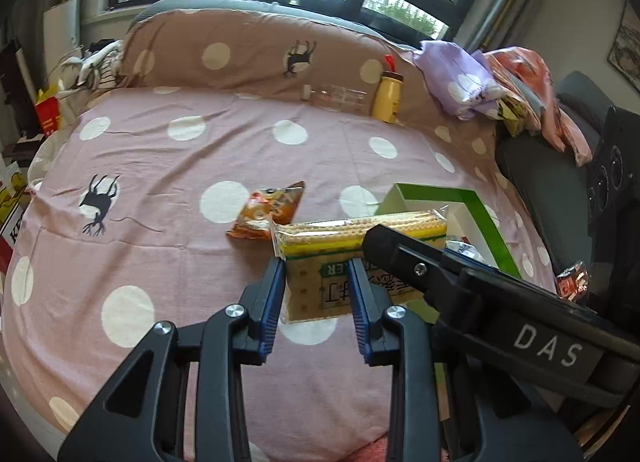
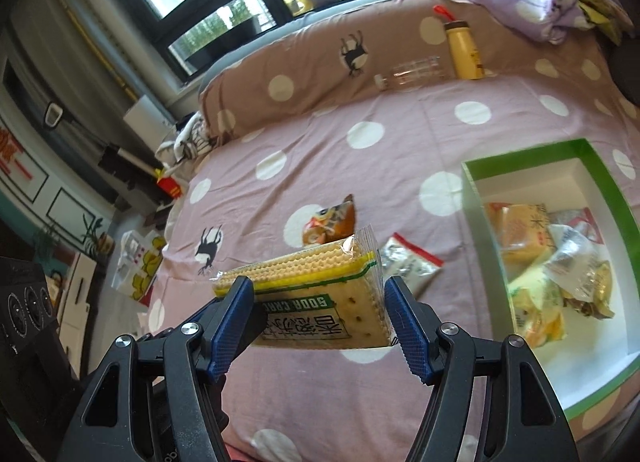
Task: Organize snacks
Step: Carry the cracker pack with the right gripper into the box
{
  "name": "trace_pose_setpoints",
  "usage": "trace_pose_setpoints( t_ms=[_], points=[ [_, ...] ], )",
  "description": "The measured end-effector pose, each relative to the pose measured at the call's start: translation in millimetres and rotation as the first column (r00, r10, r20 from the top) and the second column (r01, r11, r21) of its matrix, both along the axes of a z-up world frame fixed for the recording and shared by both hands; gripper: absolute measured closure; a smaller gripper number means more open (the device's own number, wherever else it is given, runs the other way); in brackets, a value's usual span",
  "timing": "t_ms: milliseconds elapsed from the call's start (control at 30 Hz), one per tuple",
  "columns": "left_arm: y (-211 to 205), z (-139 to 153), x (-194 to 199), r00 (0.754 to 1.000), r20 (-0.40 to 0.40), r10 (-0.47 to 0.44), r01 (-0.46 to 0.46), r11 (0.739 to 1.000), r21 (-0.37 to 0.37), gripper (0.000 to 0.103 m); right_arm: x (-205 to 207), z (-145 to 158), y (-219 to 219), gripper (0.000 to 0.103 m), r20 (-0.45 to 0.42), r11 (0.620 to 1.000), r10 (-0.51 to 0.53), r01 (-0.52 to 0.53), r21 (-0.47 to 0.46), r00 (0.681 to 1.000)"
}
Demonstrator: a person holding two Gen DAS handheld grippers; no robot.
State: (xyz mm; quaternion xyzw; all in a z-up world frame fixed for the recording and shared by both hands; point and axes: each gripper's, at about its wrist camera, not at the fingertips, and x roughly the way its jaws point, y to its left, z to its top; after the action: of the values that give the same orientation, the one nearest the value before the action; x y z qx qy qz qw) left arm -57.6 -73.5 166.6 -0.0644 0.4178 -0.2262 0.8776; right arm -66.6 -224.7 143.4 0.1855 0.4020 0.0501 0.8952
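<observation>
A pack of soda crackers (image 2: 320,298) sits between the blue pads of my right gripper (image 2: 320,304), which is shut on it and holds it above the pink dotted bedsheet. The same pack (image 1: 352,258) shows in the left wrist view, where my left gripper (image 1: 318,286) is open just below and in front of it; whether its pads touch the pack I cannot tell. An orange snack bag (image 1: 268,209) lies on the sheet beyond, also in the right wrist view (image 2: 332,223). A silver and red packet (image 2: 408,262) lies beside a green-rimmed box (image 2: 532,153) that holds several snacks.
A yellow bottle (image 1: 386,95) and a clear bottle (image 1: 338,95) lie against the brown pillow (image 1: 224,49) at the back. Purple and pink cloths (image 1: 472,81) are piled at the far right. A black speaker (image 1: 612,177) stands right of the bed.
</observation>
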Motion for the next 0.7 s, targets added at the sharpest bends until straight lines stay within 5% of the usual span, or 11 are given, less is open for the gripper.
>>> trace_pose_setpoints(
  t_ms=[700],
  points=[
    [-122.3,-10.5,-7.0,0.973,-0.009,-0.232,0.232,0.971,0.054,0.074,-40.9,-14.8,-114.8,0.032,0.002,0.969,-0.239,0.238,0.069,0.971]
  ],
)
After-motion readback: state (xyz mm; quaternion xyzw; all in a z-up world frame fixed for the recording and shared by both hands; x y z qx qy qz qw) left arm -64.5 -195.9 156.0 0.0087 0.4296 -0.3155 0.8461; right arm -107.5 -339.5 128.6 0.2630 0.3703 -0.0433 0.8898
